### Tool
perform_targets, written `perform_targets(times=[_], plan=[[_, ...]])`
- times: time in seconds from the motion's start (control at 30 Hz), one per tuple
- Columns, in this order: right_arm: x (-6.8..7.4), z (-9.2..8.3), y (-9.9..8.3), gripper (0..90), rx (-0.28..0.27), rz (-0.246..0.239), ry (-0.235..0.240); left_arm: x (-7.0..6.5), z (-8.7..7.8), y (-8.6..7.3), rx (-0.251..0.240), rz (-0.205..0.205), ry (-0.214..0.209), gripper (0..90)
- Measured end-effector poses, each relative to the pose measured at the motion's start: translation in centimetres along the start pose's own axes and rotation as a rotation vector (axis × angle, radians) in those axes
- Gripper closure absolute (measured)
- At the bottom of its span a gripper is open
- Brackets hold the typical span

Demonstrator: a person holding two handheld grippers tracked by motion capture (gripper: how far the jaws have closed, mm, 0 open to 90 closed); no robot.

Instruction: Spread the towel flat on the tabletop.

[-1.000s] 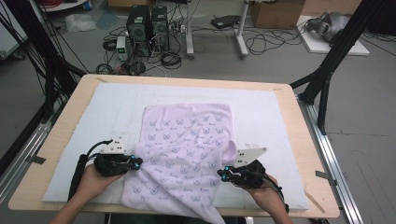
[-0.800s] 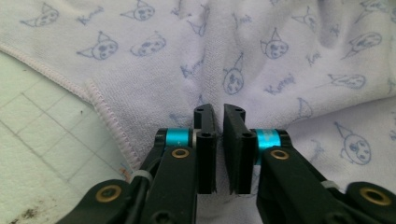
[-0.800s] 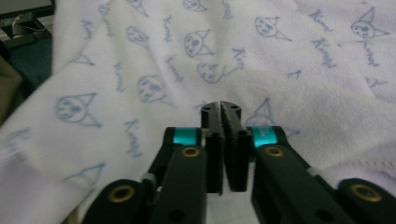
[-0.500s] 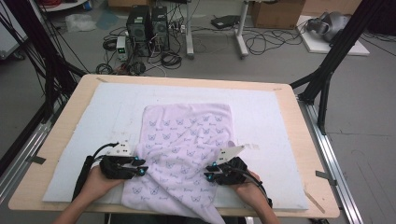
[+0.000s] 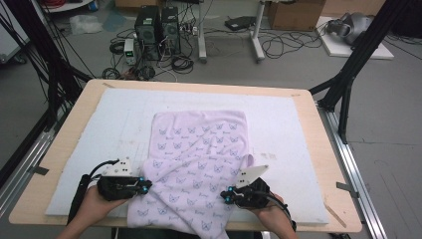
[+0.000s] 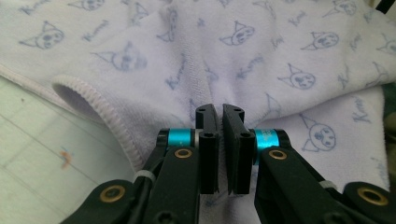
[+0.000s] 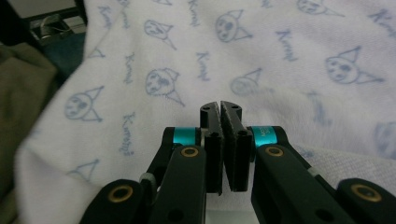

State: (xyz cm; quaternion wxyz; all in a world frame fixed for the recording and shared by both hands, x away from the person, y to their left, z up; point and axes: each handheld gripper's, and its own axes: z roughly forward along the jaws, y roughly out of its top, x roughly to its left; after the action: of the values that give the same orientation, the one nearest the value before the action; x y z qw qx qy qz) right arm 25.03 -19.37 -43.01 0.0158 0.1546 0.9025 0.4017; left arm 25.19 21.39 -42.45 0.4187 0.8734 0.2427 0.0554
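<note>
Towel lies on a white mat; both grippers, left and right, are pressed together at its edges. Left gripper view shows a folded hem.

left gripper: jaws just closed, near left, pointing inward | right gripper: jaws together, near right, pointing inward

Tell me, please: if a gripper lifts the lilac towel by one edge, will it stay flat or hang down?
The towel probably hangs limp: it already bunches into soft folds and droops over the table edge. Its looped terry surface suggests it will not slip easily. It looks light.
</note>
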Motion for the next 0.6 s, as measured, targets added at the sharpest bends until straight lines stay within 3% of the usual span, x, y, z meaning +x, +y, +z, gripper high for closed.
perform_targets(times=[0.13, 0.2, 0.3, 0.4, 0.53, 0.6], plan=[[1.3, -1.4, 0.0, 84.6, -0.063, -0.006, 0.047, -1.0, -0.9, 0.0, -0.023, 0.021, -0.006, 80.1], [1.4, -2.2, 0.3, 77.6, -0.092, -0.009, 0.039, -0.7, -1.0, 0.4, -0.033, 0.021, 0.006, 71.5], [0.2, -2.4, 1.2, 69.7, -0.105, -0.005, -0.022, 0.1, -0.5, 1.2, -0.051, 0.008, 0.015, 65.7], [-1.5, -1.2, 1.7, 67.8, -0.085, 0.002, -0.035, 0.9, 0.7, 1.8, -0.031, 0.01, 0.015, 64.6], [-2.9, 1.7, 1.5, 69.2, -0.034, 0.049, 0.003, 1.6, 2.8, 1.5, 0.013, 0.004, 0.012, 64.7], [-2.9, 2.5, 1.4, 74.8, 0.005, 0.045, 0.009, 1.6, 3.5, 1.2, 0.032, 0.013, 0.007, 71.8]])
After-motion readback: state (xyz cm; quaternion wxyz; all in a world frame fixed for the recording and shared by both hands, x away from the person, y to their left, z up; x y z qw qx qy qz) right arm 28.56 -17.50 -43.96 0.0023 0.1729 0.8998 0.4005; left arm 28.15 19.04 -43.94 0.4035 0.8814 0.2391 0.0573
